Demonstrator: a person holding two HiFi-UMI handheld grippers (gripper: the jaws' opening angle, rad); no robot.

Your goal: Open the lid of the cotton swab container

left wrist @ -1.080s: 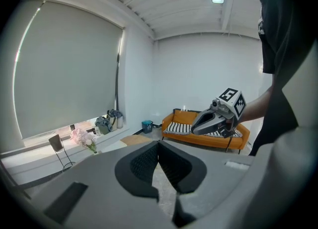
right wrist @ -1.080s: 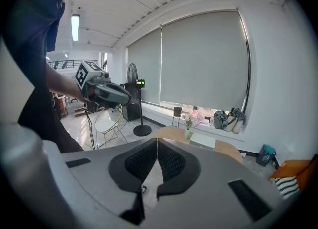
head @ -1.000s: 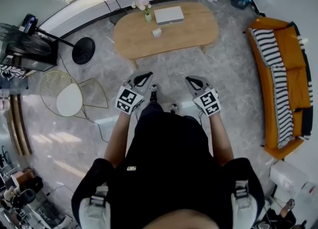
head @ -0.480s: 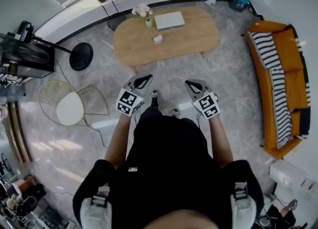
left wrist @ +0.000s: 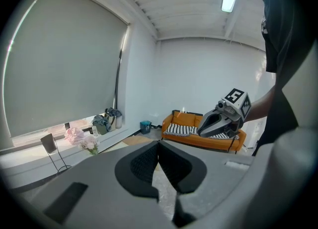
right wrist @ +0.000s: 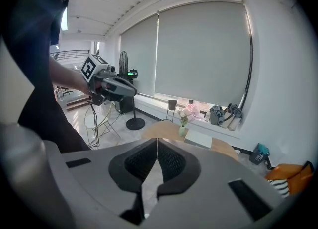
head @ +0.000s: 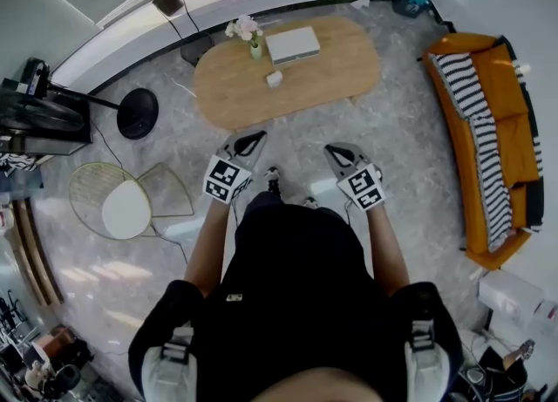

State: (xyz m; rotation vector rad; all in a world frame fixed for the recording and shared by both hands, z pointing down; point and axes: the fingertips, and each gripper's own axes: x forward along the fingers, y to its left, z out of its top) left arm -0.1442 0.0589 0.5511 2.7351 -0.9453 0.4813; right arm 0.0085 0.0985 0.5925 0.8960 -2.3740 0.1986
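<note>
Cotton swab container [head: 274, 78]: a small white boxy item near the middle of the wooden table [head: 340, 73], at the far side of the scene. A flat white box [head: 293, 44] lies just beyond it and a flower vase [head: 250, 34] stands to its far left.

It is probably light, rigid, smooth plastic and liable to slide. The likely approach is to steady the body with one gripper and take the lid's edge with the other.

It looks roughly square from above. Its long axis and the way the lid faces are too small to tell.

Left gripper [head: 254, 138] and right gripper [head: 335, 150]: jaws closed and empty, held over the floor [head: 410, 156], well apart from the table.
</note>
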